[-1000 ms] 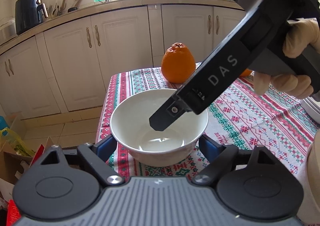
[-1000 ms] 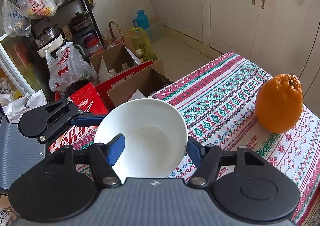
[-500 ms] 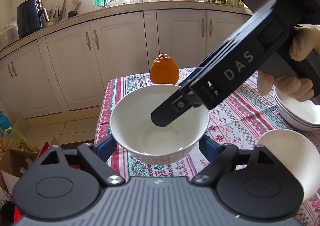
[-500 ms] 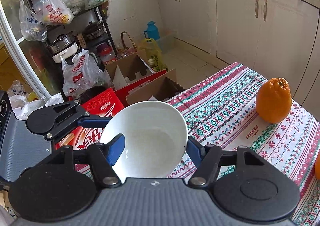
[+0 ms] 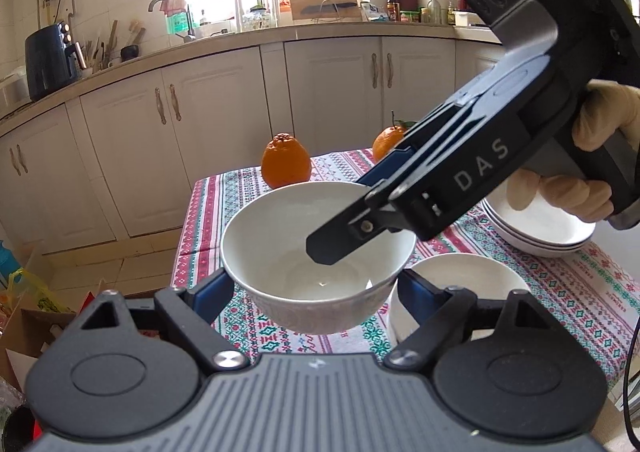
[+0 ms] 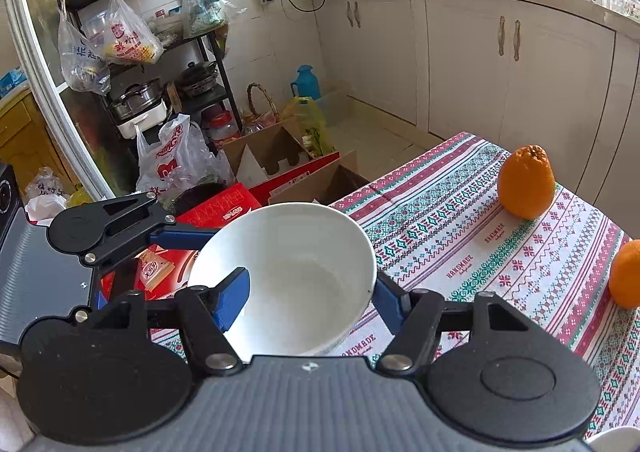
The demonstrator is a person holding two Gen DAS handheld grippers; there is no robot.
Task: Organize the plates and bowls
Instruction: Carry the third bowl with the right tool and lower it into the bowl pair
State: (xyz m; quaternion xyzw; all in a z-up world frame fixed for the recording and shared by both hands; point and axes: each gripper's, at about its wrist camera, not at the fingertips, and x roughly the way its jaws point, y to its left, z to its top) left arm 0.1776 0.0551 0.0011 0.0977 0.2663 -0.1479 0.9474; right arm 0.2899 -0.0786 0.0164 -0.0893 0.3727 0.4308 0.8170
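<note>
Together, your left gripper (image 5: 316,288) and right gripper (image 6: 308,292) clamp one white bowl (image 5: 316,252) aloft; its underside is hidden, and a second bowl (image 5: 460,284) is partly blocked.

Two oranges (image 5: 286,166) (image 5: 389,142), patterned tablecloth (image 5: 580,284)

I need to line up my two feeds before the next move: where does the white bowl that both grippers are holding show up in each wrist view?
Left wrist view: the white bowl sits centre, lifted above the tablecloth, between the left gripper's fingers; the right gripper reaches in from upper right.
Right wrist view: the bowl is lower centre, tilted.
Shared landmark: the knobbly orange.
</note>
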